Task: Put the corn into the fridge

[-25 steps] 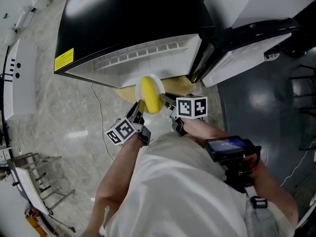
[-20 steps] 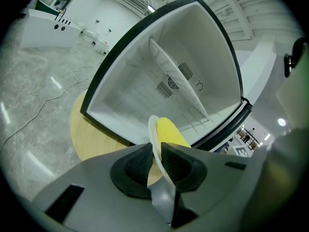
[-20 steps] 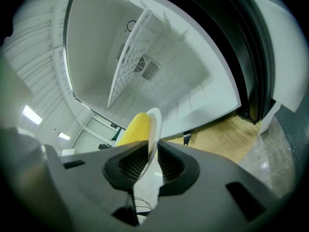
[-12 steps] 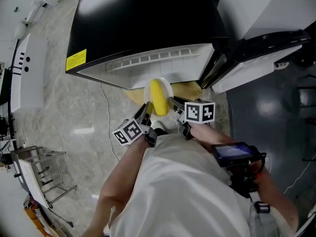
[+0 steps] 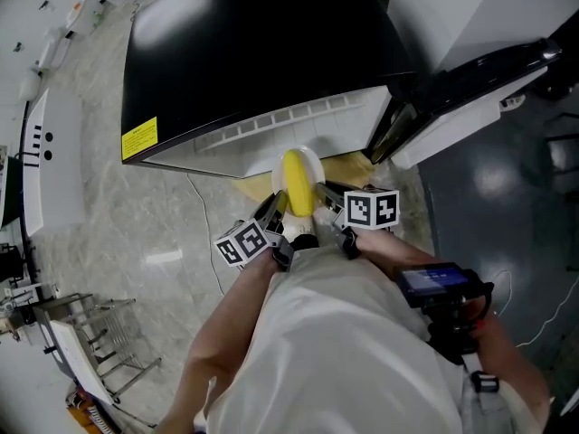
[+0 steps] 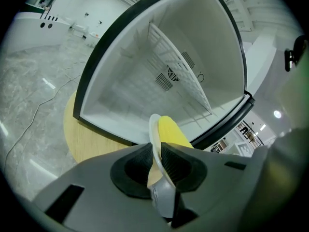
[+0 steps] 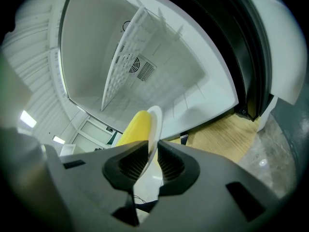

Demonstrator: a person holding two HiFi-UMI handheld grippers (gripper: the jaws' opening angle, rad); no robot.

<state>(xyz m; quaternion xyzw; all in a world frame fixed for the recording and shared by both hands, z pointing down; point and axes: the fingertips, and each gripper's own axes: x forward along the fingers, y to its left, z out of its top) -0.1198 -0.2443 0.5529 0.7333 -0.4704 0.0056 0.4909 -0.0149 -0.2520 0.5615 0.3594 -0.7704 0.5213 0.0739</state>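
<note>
- Head view: the black fridge (image 5: pixel 262 52) sits in almost the same spot as a second ago, door (image 5: pixel 470 89) swung wide at right. Only the framing drifts a little.
- Left gripper view: white interior is bare, wire shelf (image 6: pixel 178 66) free. The fridge stands on a round wooden board (image 6: pixel 91 139).
- Left gripper (image 5: pixel 276 208) and right gripper (image 5: pixel 327 193) keep to their places just outside the opening. Each is clamped on an opposite edge of the white plate (image 5: pixel 312 165), same as before.
- The plate stays at the fridge's front lip, not yet inside.
- Corn (image 5: pixel 298 183) lies lengthwise on the plate and has not slid or rolled.
- Judgement: a pause at the threshold. The carry looks done; what remains is pushing the plate forward into the compartment and letting go.
</note>
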